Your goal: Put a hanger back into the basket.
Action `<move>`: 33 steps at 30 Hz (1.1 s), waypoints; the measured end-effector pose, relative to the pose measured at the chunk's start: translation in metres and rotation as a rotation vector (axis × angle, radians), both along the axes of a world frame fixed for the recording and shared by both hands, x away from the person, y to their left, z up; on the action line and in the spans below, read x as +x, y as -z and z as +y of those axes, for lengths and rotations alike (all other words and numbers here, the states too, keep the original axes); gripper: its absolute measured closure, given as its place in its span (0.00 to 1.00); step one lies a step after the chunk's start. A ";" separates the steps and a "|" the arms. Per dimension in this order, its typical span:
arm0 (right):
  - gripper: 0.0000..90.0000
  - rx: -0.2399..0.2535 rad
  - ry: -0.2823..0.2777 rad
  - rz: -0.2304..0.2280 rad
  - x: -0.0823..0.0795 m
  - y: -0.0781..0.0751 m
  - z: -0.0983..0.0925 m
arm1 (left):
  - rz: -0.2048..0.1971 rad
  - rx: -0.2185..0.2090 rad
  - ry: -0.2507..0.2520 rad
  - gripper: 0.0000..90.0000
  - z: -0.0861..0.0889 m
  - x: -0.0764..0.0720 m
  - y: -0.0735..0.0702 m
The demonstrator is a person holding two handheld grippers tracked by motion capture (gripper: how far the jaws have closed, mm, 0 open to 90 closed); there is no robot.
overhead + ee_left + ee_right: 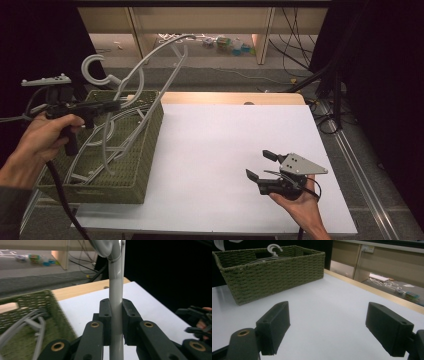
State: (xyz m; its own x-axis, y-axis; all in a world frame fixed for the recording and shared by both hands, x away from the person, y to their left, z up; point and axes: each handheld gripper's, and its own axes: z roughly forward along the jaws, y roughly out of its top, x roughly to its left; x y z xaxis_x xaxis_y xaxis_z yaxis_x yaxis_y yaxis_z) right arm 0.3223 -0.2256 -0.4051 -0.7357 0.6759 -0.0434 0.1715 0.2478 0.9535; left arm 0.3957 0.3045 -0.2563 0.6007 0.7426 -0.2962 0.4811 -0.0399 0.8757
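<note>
A grey plastic hanger [86,64] is lifted, tilted, above a green woven basket [145,150] at the table's left. My left gripper [114,105] is shut on one of its bars. In the left gripper view the grey hanger bar [116,290] runs upright between the pads of the left gripper [116,315], which press on it from both sides. More grey hangers [115,135] lie inside the basket. My right gripper [260,165] is held open low over the white table top at the front right, its right gripper [329,327] pads wide apart with nothing between them.
The white table top [225,150] has a wooden strip along its far edge. In the right gripper view the basket [272,272] stands ahead with a hanger hook [274,248] poking above its rim. Cables and small items lie on the floor beyond the table.
</note>
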 end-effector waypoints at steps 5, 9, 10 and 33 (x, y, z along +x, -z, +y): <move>0.23 0.011 -0.003 -0.004 0.001 0.002 0.001 | 0.004 0.009 -0.037 0.89 0.018 0.005 0.004; 0.23 0.003 0.002 0.000 0.001 0.002 0.001 | 0.006 0.035 -0.062 0.89 0.029 0.010 0.007; 0.23 0.004 0.002 -0.001 0.001 0.002 0.001 | 0.010 0.037 -0.068 0.89 0.032 0.011 0.008; 0.23 0.002 -0.006 0.016 0.001 0.003 0.001 | 0.023 0.137 -0.127 0.89 0.074 0.020 0.038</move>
State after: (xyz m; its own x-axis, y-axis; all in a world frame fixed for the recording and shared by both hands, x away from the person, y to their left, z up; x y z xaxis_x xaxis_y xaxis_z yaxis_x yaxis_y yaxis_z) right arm 0.3236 -0.2241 -0.4082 -0.7401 0.6718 -0.0303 0.1854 0.2472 0.9511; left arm 0.4161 0.3789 -0.2945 0.4935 0.8465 -0.1995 0.5094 -0.0954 0.8552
